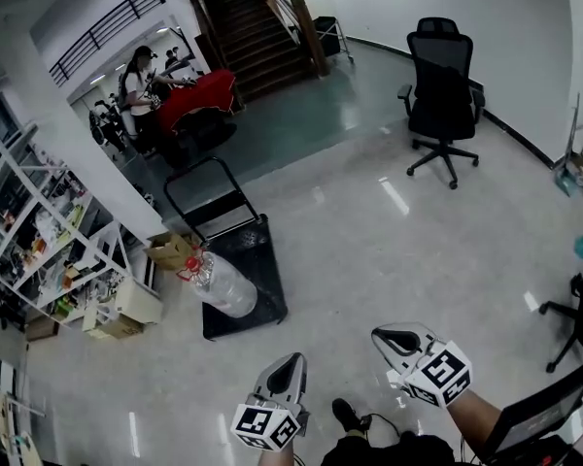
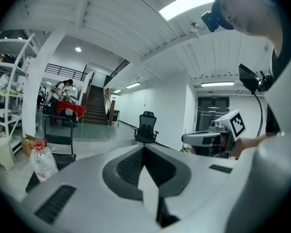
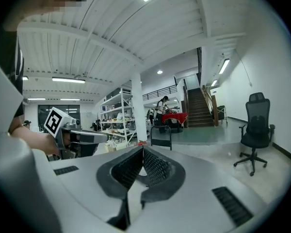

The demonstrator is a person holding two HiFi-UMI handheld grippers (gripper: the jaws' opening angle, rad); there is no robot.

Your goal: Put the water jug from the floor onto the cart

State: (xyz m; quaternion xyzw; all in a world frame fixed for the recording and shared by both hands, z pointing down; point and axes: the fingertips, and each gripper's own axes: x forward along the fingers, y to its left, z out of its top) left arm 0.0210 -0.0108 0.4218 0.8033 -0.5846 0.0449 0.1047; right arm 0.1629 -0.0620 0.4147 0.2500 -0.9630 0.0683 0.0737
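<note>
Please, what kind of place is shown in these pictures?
Probably an open workspace or lab hall in an office building: a black office chair stands on the polished floor, white shelving racks are crowded with supplies, and a wide staircase leads upward.

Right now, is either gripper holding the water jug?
No, the left gripper and right gripper are shut and empty; the water jug stands at the cart.
</note>
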